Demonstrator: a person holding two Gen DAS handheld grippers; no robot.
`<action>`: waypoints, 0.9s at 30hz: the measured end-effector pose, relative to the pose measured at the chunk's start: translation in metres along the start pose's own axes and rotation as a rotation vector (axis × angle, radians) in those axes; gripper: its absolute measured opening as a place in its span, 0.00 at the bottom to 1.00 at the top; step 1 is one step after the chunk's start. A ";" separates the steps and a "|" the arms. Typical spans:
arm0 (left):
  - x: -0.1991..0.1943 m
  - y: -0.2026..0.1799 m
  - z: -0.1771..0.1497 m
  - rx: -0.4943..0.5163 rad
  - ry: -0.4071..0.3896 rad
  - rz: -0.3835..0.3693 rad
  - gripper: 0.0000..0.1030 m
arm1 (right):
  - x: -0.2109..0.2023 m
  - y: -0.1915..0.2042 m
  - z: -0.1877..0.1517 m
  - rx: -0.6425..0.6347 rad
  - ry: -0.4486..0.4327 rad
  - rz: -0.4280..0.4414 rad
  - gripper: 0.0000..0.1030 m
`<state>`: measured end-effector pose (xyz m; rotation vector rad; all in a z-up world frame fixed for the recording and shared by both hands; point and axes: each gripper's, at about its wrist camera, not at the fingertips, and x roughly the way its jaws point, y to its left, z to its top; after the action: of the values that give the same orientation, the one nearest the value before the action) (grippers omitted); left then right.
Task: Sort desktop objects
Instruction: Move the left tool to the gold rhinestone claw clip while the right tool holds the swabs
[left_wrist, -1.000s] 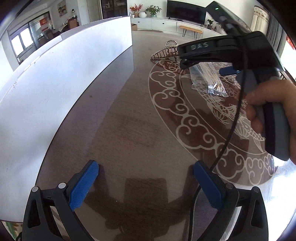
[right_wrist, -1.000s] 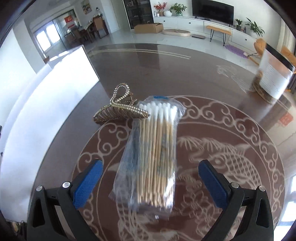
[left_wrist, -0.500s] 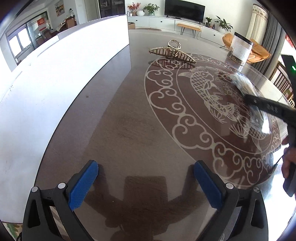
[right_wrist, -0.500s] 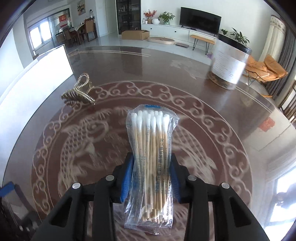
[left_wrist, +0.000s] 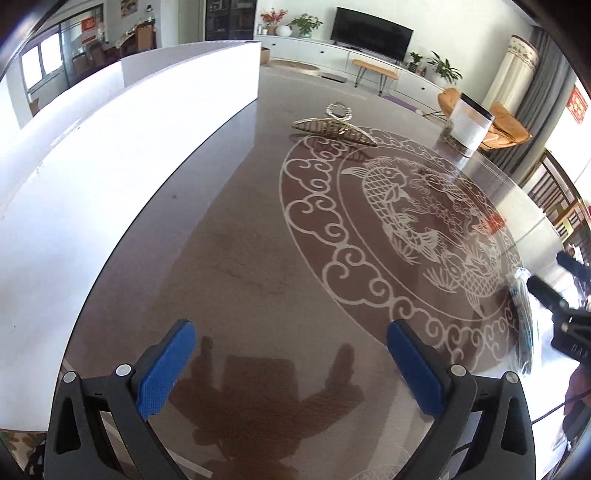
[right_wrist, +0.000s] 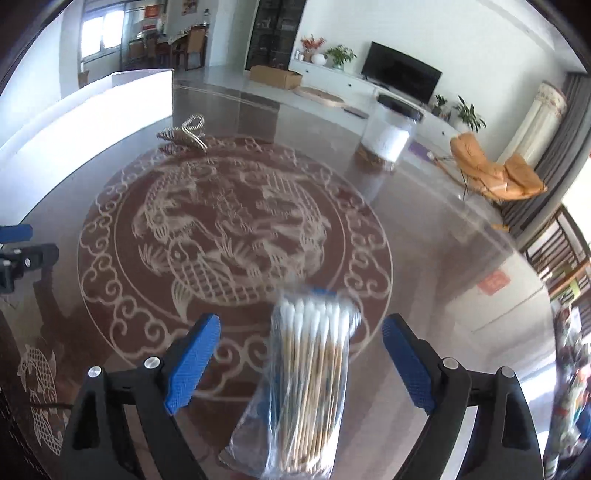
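Right wrist: right gripper (right_wrist: 301, 354) jaws opening around cotton swabs (right_wrist: 308, 384); left gripper (left_wrist: 291, 363) wide.

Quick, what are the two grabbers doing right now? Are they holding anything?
Left gripper: open, nothing between its fingers.
Right gripper: opening; the cotton swab pack sits between its fingers, but the pads are off it.

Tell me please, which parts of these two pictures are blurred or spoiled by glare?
Right wrist view: the pack of cotton swabs between the opening right gripper is smeared by motion, its pads clear of it; daylight washes out the table at right. Left wrist view: sharp; the white board is overexposed, and the left gripper casts a dark shadow below.
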<state>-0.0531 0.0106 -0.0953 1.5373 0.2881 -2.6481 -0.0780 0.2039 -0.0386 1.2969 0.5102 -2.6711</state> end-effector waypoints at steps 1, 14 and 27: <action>0.001 0.004 0.001 -0.022 0.002 0.005 1.00 | 0.005 0.003 0.022 -0.025 -0.011 0.005 0.91; -0.003 0.042 0.009 -0.188 -0.076 0.015 1.00 | 0.180 0.033 0.207 0.214 0.106 0.057 0.93; -0.008 0.041 0.006 -0.208 -0.091 -0.019 1.00 | 0.146 0.098 0.172 -0.026 0.002 0.314 0.93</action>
<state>-0.0481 -0.0314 -0.0903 1.3541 0.5551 -2.5957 -0.2706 0.0558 -0.0777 1.2547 0.3100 -2.3977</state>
